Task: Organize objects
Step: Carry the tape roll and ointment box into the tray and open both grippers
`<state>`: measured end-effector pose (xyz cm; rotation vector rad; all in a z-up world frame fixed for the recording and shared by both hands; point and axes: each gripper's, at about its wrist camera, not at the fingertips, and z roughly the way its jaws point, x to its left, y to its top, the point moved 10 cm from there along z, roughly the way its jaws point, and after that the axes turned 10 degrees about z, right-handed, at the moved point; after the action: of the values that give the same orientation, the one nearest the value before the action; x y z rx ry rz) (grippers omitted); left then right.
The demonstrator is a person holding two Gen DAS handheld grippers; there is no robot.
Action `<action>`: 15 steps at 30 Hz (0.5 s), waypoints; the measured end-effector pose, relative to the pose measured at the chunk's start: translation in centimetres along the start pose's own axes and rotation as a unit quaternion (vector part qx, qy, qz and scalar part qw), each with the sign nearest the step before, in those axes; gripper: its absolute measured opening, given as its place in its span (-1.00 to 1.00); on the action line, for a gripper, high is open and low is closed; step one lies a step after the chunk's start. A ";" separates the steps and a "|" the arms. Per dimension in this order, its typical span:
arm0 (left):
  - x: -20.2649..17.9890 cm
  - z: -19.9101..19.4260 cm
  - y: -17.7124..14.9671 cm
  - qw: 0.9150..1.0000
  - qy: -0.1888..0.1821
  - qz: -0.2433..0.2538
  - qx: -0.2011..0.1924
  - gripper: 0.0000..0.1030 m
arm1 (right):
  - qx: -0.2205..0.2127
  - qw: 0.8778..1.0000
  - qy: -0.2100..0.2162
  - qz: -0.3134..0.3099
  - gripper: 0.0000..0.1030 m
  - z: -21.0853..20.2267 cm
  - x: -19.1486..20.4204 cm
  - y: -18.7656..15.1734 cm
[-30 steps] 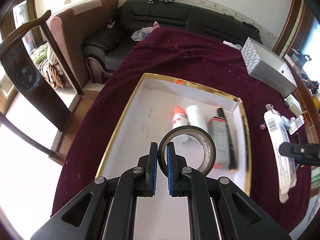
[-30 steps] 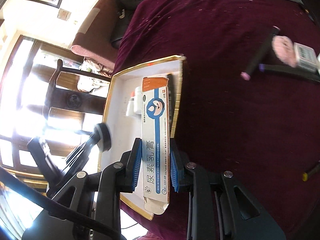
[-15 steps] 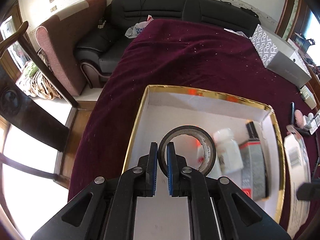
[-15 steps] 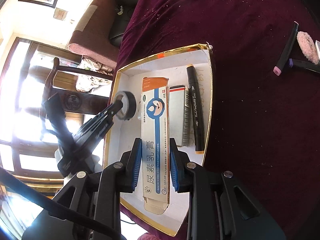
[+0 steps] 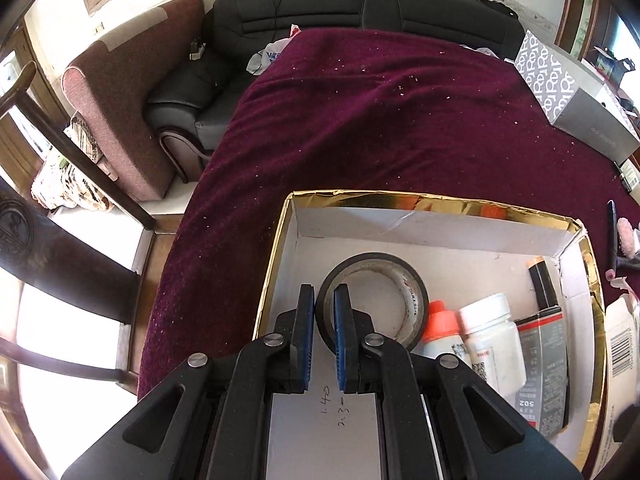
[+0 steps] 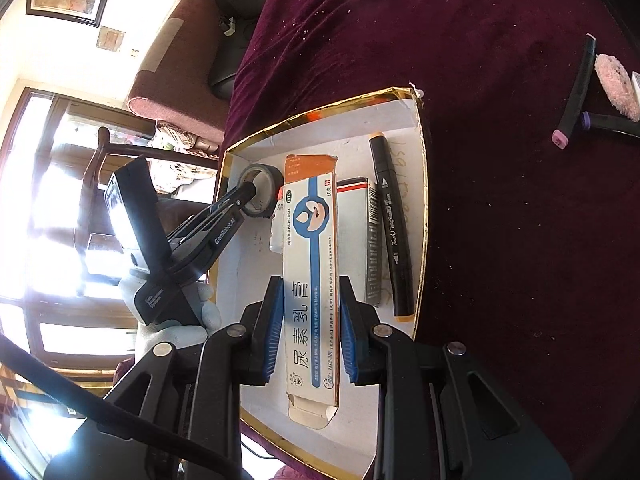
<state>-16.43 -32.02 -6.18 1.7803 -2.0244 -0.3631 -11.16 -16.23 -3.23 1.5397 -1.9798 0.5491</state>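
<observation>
the left tongs [image 5: 321,320] are nearly closed, their blue pads pinching the wall of a black tape roll [image 5: 374,302], one pad inside the ring and one outside, so the roll stands on edge over the near-left part of a gold-rimmed white box [image 5: 436,202]. the right tongs [image 6: 310,330] clamp a long white-and-blue ointment carton [image 6: 310,264] across its width, with its open flap end toward the camera and its orange end pointing away; the carton hangs lengthwise above the box interior, and whether it touches the floor of the box cannot be told. inside the box, just right of the tape roll in the left wrist view, lie a small bottle with an orange cap [image 5: 440,330] and a white bottle [image 5: 492,338] side by side, then a grey-and-red carton [image 5: 542,364], and a black marker [image 5: 542,280] along the right wall. the right wrist view shows that marker [image 6: 390,224] lying parallel to the box's gold edge, with the grey carton [image 6: 360,236] between it and the held ointment carton. the left tongs [image 6: 246,196] and tape roll [image 6: 260,190] appear at the far left corner of the box there. the box sits on a bench draped in a dark maroon cloth [image 5: 380,112]. farther out on the cloth lie two more markers [image 6: 576,88] and a pink fluffy pad [image 6: 616,84], well apart from the box. at the far right edge rests a grey patterned box [image 5: 568,92], and beyond the bench stand a black sofa [image 5: 360,4] and a brown armchair [image 5: 120,92].
</observation>
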 end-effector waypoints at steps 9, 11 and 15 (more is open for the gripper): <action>0.5 -0.5 0.2 0.999 -0.025 -0.022 0.007 -0.77 | 0.008 1.000 -0.004 -0.008 -0.54 0.8 0.5 0.0; 0.9 -1.5 0.2 0.998 -0.039 -0.038 0.006 -0.77 | 0.014 1.000 -0.003 -0.013 -0.54 1.2 0.8 -0.1; 2.6 -4.3 -0.2 0.996 -0.052 -0.071 -0.009 -0.76 | 0.034 0.999 0.003 -0.030 -0.54 2.5 2.0 -0.8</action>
<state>-14.42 -34.29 -2.12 1.9376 -1.9606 -0.5246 -11.25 -19.51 -3.82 1.6318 -1.9223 0.6005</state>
